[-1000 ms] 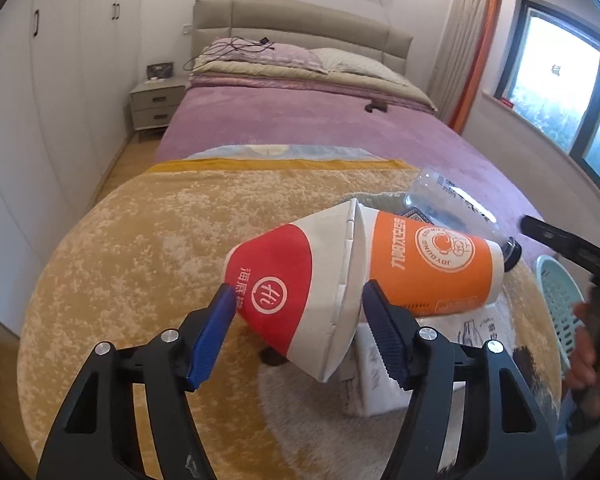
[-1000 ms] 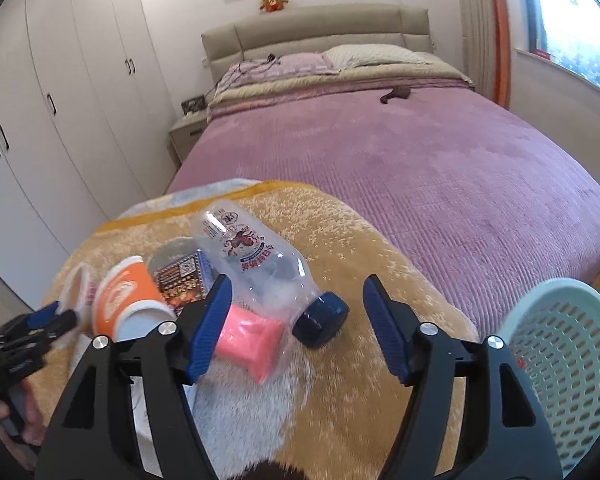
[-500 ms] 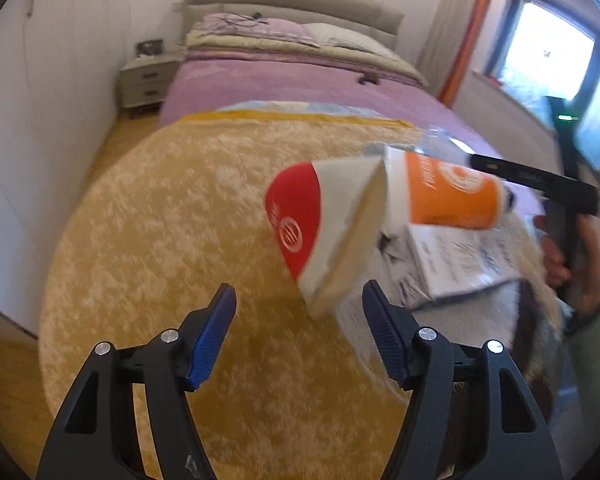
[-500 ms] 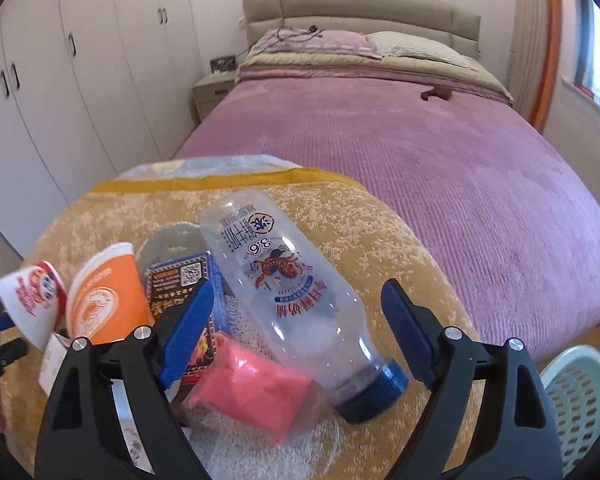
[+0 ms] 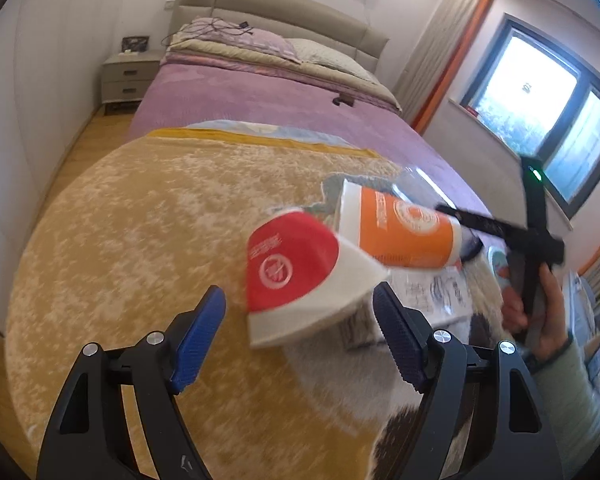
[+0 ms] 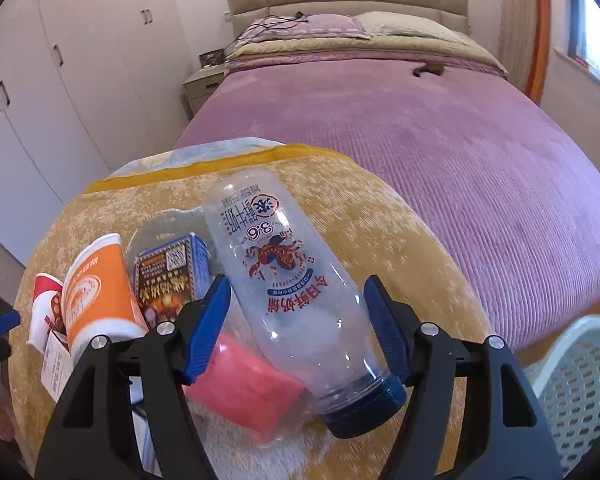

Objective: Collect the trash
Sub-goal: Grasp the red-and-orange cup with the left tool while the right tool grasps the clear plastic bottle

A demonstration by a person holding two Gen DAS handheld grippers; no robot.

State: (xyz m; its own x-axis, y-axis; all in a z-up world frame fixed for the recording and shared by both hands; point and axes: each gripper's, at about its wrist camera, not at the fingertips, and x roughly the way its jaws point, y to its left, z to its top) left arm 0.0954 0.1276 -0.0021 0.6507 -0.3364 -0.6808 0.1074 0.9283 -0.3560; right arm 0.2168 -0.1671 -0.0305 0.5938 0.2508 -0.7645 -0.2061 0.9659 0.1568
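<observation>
Trash lies on a yellow blanket (image 5: 140, 240) at the foot of the bed. In the left wrist view a red-and-white paper cup (image 5: 300, 276) lies on its side just ahead of my open left gripper (image 5: 300, 332), with an orange cup (image 5: 404, 232) behind it. In the right wrist view a clear plastic bottle (image 6: 288, 280) with a blue cap lies between the fingers of my open right gripper (image 6: 300, 324), untouched. A pink packet (image 6: 244, 384), a dark snack box (image 6: 168, 276), the orange cup (image 6: 96, 292) and the red cup (image 6: 46, 304) lie to its left.
A pale green mesh basket (image 6: 580, 384) stands on the floor at the right. A printed paper sheet (image 5: 432, 292) lies under the cups. The purple bed (image 6: 420, 120) stretches ahead, wardrobes (image 6: 60, 60) on the left, a window (image 5: 540, 112) on the right.
My left gripper pulled back and swung, so the red cup sits farther ahead. My right gripper moved forward so the bottle now lies between its open fingers.
</observation>
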